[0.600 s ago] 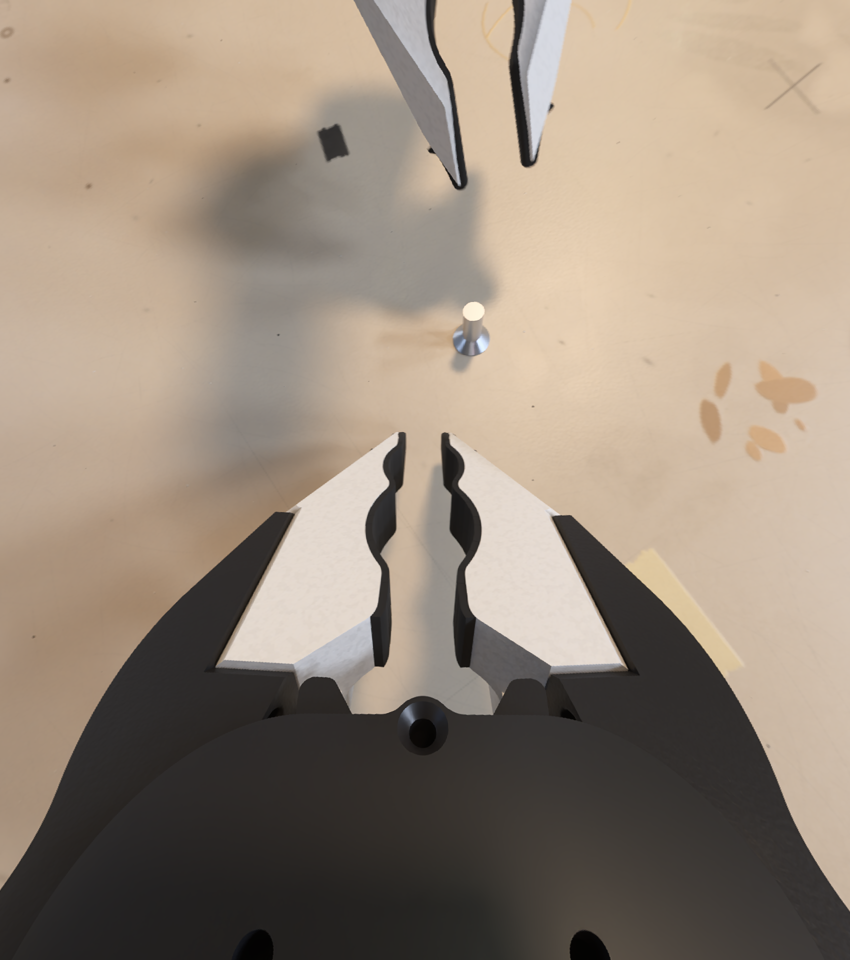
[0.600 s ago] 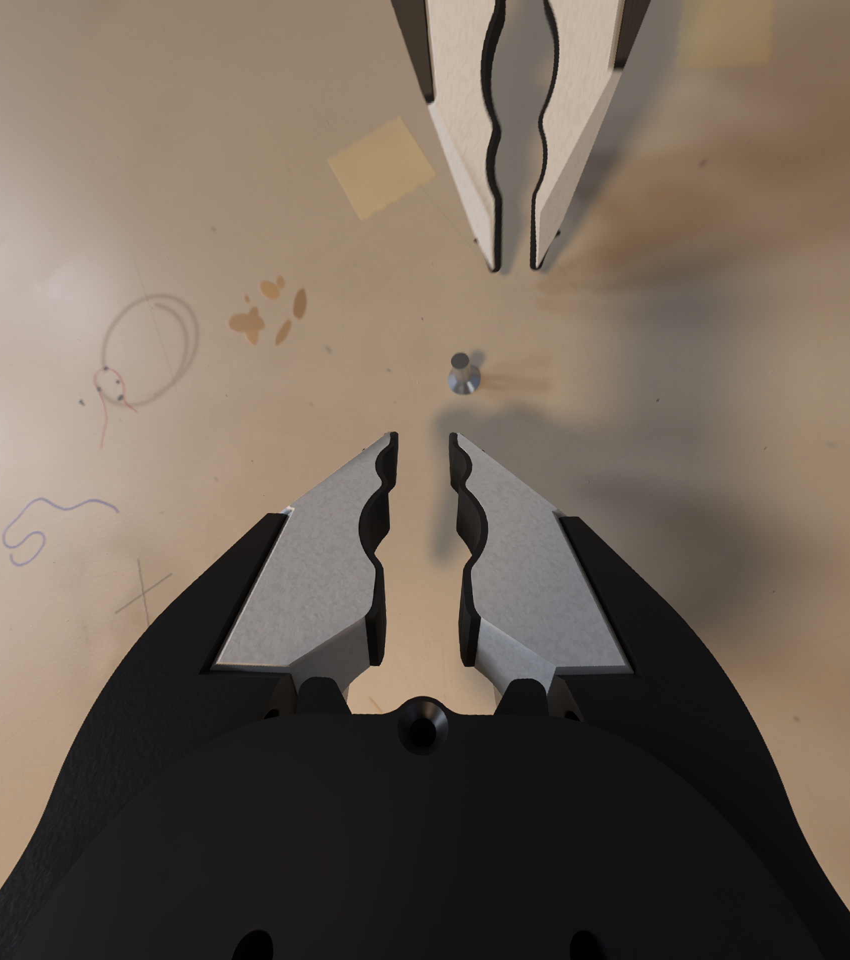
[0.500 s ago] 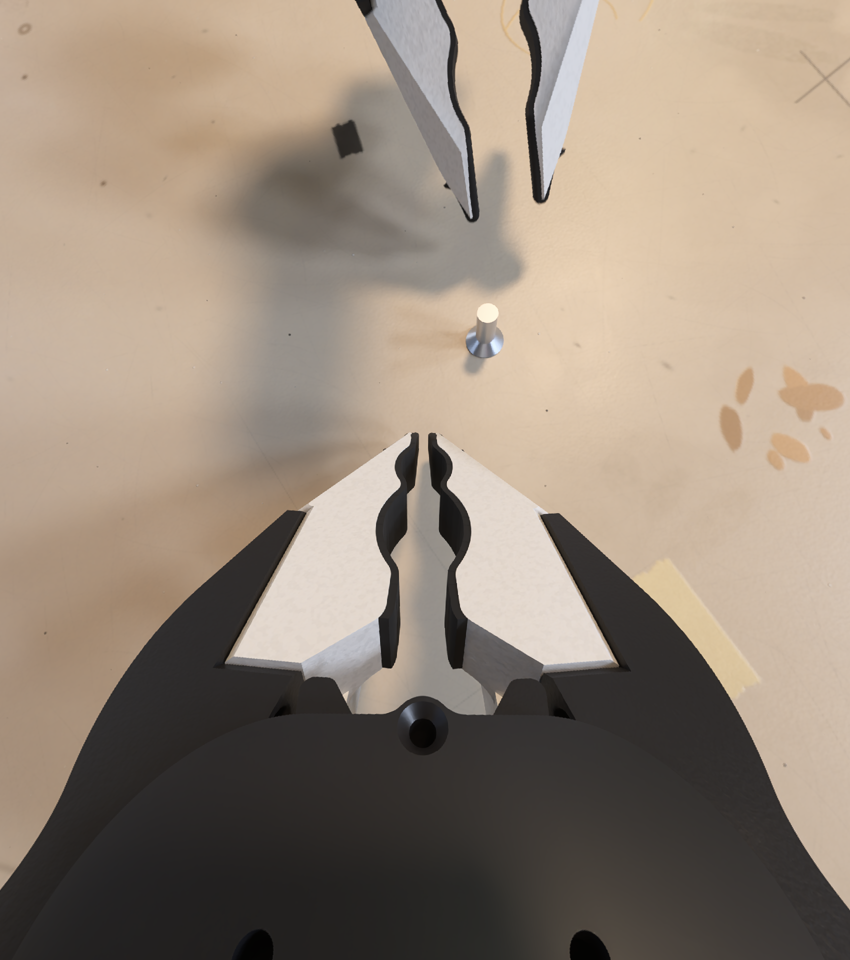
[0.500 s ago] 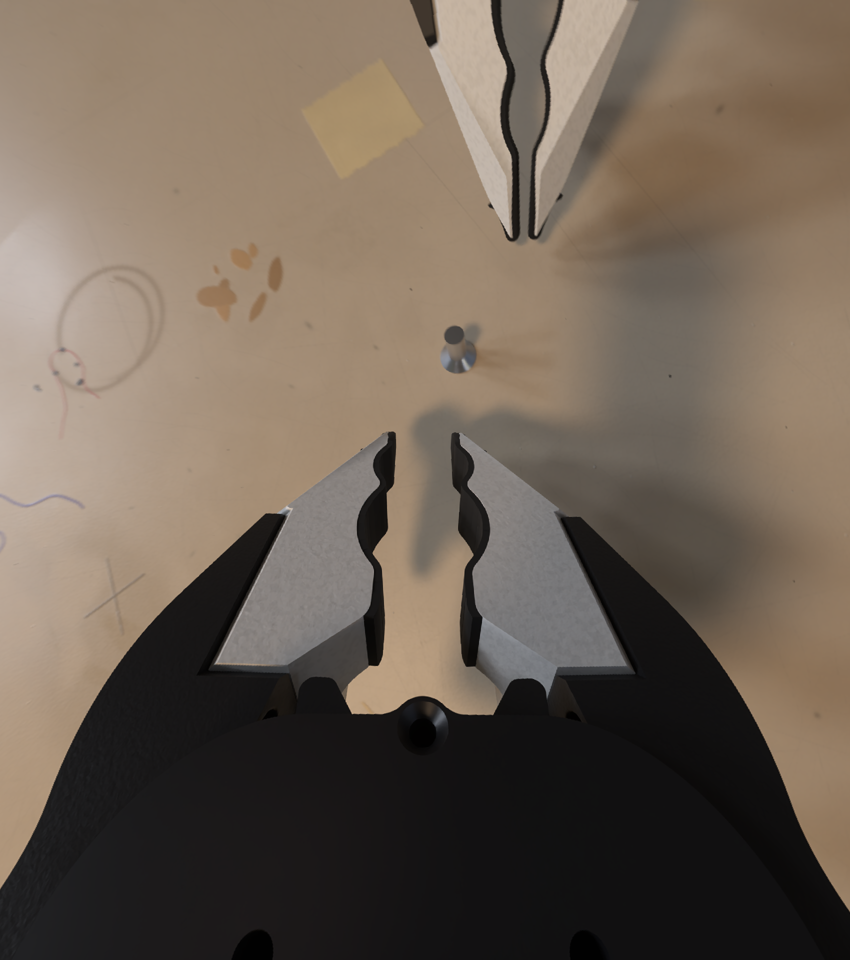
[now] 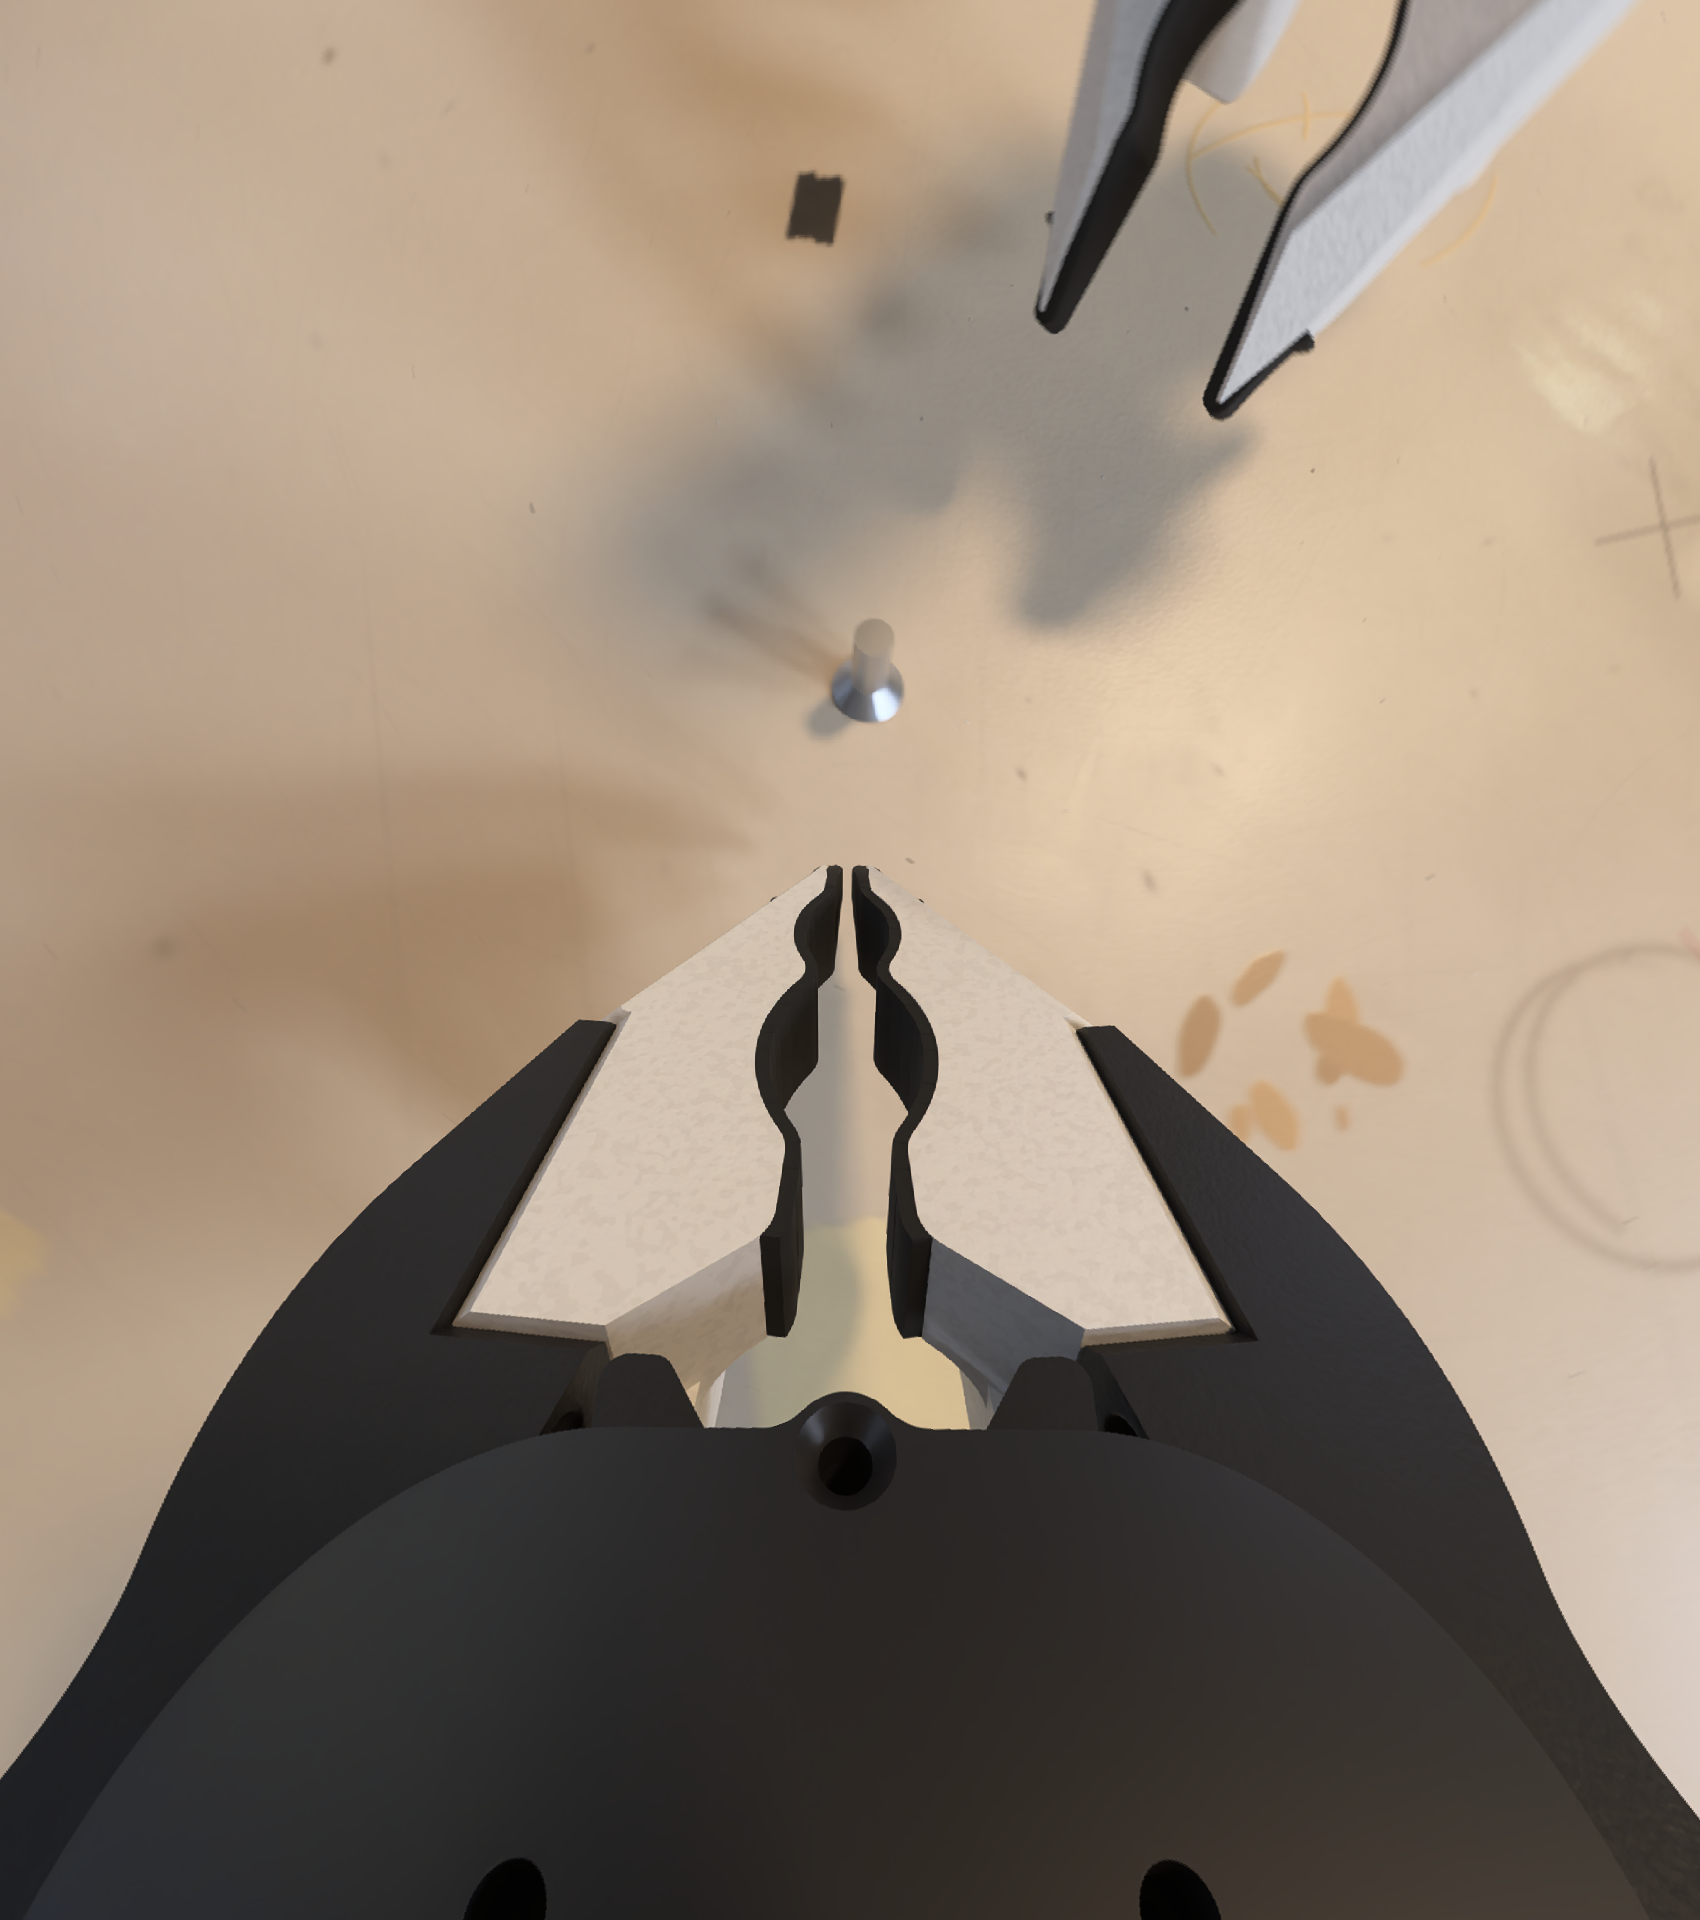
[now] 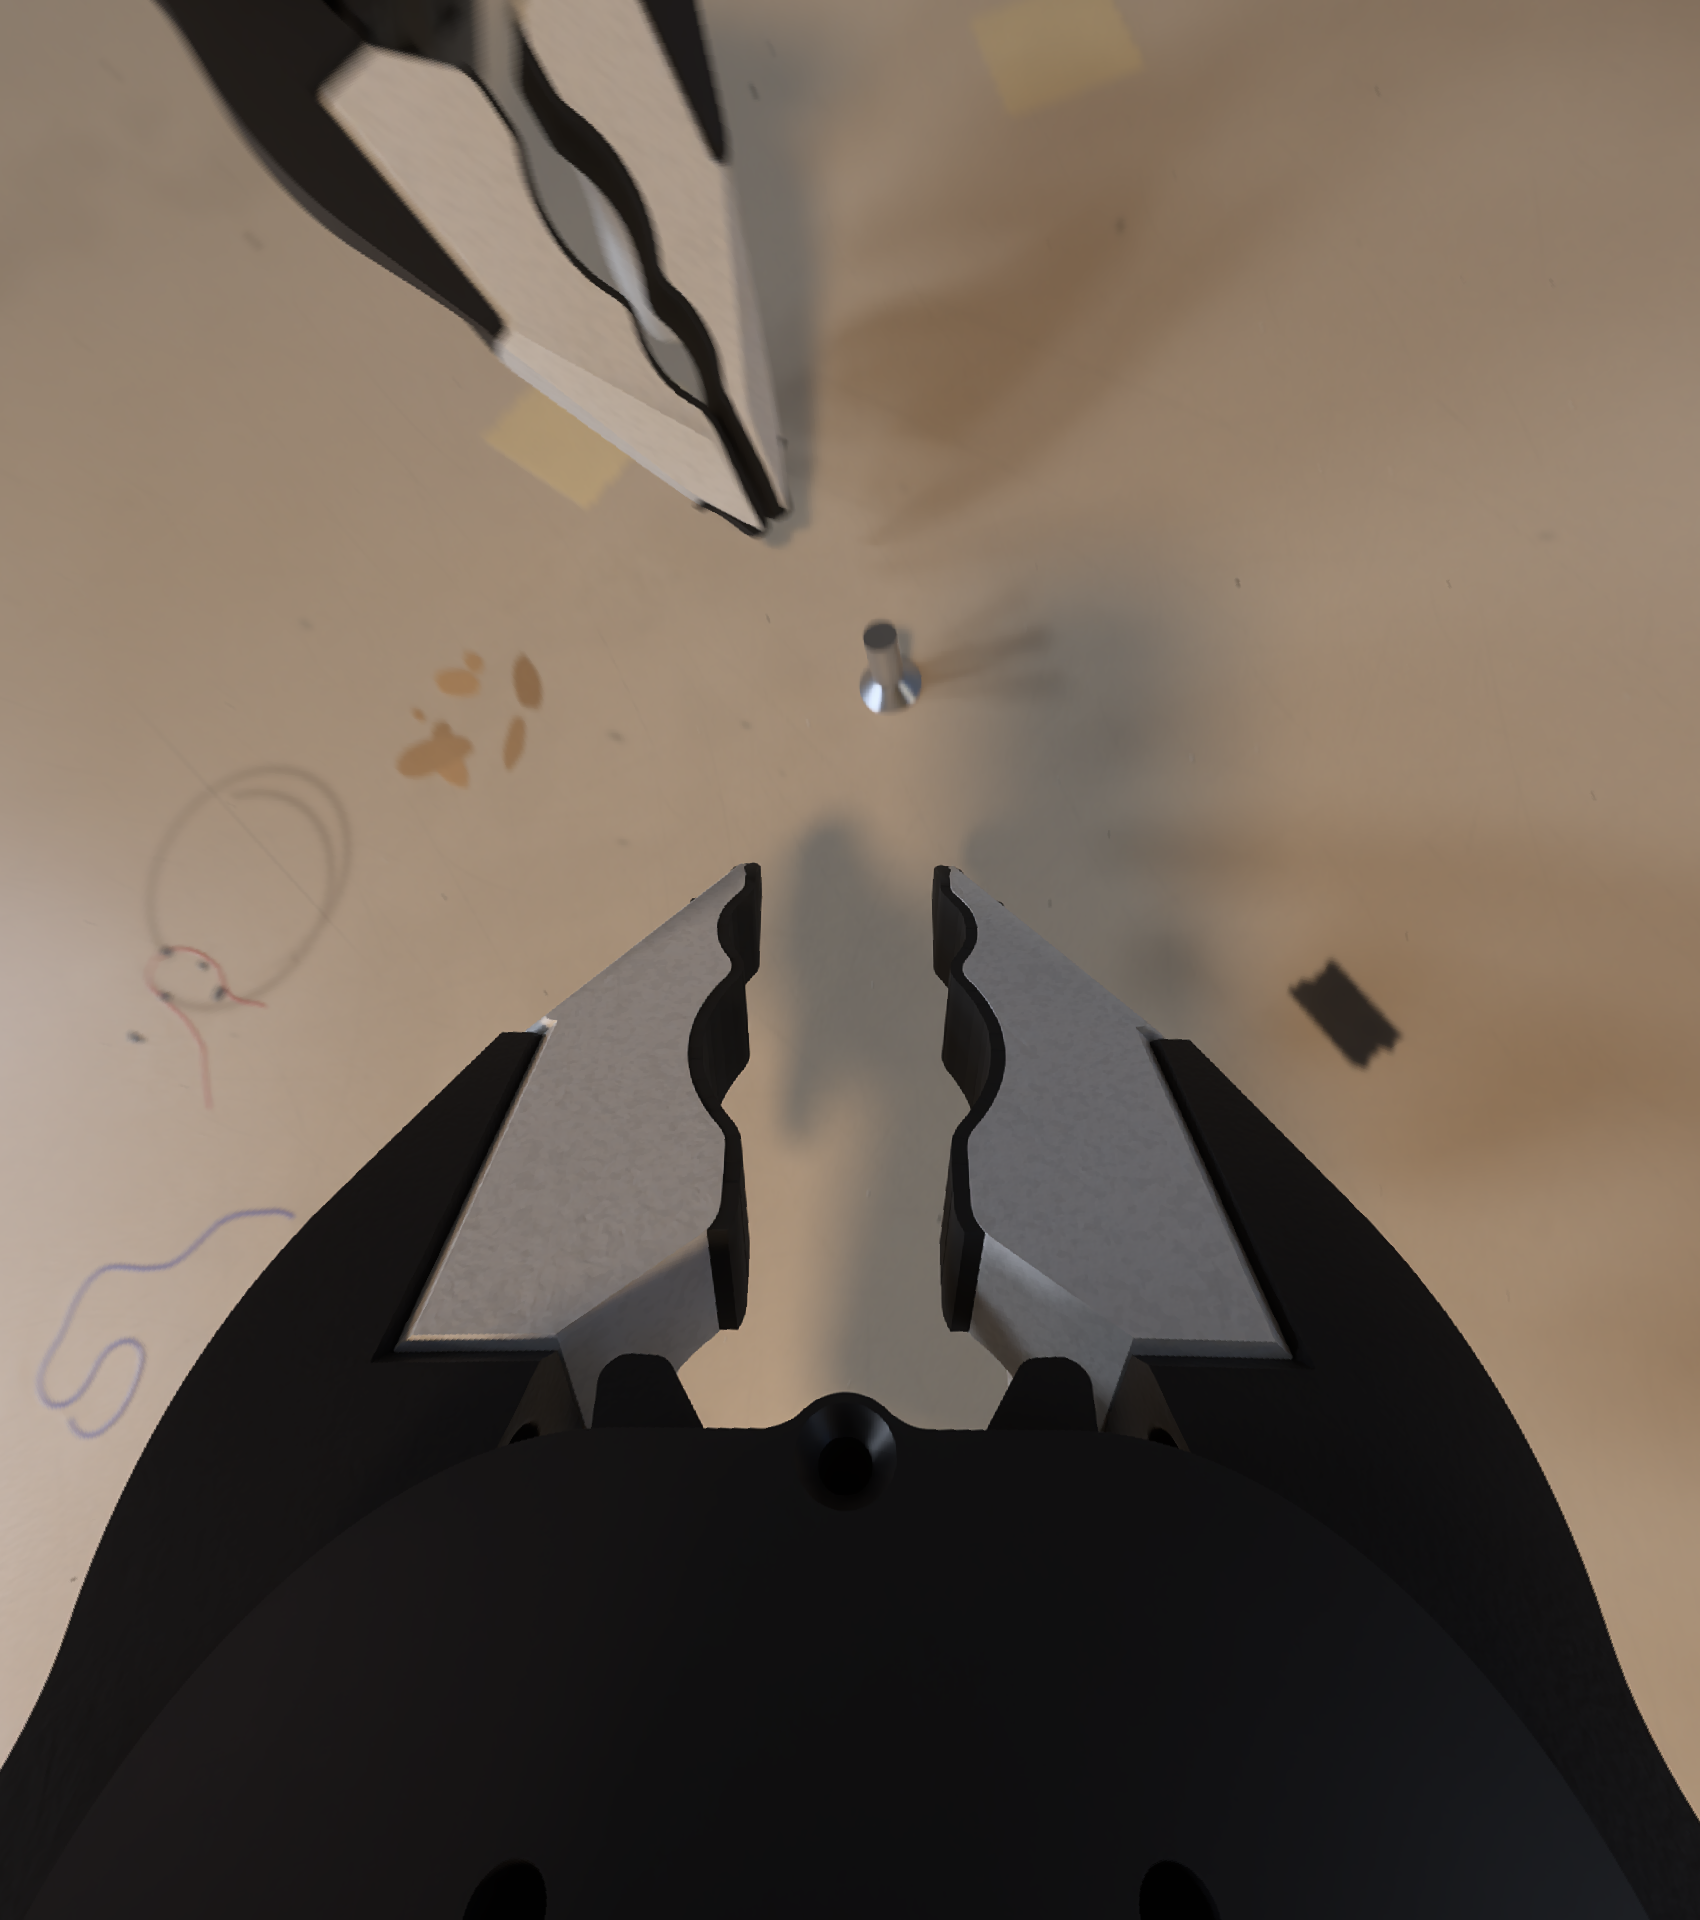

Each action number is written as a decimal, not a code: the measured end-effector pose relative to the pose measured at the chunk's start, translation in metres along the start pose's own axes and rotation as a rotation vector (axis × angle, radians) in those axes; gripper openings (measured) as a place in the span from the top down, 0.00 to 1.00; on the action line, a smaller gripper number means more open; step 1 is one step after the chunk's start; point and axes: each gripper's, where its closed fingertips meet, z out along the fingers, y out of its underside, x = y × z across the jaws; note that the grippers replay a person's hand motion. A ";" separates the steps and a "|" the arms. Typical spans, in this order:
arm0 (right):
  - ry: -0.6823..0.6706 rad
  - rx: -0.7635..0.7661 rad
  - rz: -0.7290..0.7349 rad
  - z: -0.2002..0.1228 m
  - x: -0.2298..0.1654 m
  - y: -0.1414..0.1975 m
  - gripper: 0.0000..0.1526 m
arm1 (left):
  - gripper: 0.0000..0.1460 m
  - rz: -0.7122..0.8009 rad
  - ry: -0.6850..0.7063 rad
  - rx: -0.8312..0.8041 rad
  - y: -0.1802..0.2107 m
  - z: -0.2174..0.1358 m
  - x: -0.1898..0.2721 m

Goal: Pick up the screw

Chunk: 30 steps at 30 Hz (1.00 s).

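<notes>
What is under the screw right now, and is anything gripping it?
The screw stands head-down on the bare tan table, shank up. Nothing grips it: the left gripper is shut short of it, the right gripper open. The head hides its contact patch.

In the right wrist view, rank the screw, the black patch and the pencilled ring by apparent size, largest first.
1. Pencilled ring, clearly the largest.
2. Black patch.
3. Screw.
The patch and screw look close in size, and the screw stands upright, so that order is unsure.
</notes>
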 end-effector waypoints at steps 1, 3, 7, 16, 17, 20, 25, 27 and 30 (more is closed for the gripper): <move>0.041 -0.021 -0.013 -0.001 -0.001 0.005 0.78 | 0.99 -0.051 -0.017 0.004 0.003 -0.001 0.006; 0.098 -0.010 -0.033 -0.003 -0.004 0.010 0.78 | 0.99 -0.106 -0.068 0.022 0.009 -0.005 0.013; 0.039 -0.017 -0.060 -0.006 -0.008 0.010 0.78 | 0.99 -0.130 -0.189 0.033 0.019 -0.017 0.020; -0.235 -0.159 -0.225 0.025 0.004 -0.031 0.79 | 0.99 -0.151 -0.254 0.053 0.033 -0.027 0.018; -0.247 -0.192 -0.265 0.031 0.002 -0.033 0.81 | 0.98 -0.158 -0.259 0.065 0.034 -0.029 0.017; -0.227 -0.295 -0.389 0.046 0.003 -0.032 0.87 | 0.92 -0.189 -0.267 0.110 0.037 -0.036 0.017; -0.219 -0.344 -0.470 0.056 0.002 -0.030 0.92 | 0.87 -0.187 -0.275 0.142 0.043 -0.044 0.023; -0.211 -0.354 -0.495 0.058 0.004 -0.028 0.92 | 0.87 -0.180 -0.271 0.136 0.044 -0.046 0.025; -0.212 -0.389 -0.480 0.064 0.009 -0.021 0.92 | 0.87 -0.174 -0.302 0.101 0.049 -0.048 0.021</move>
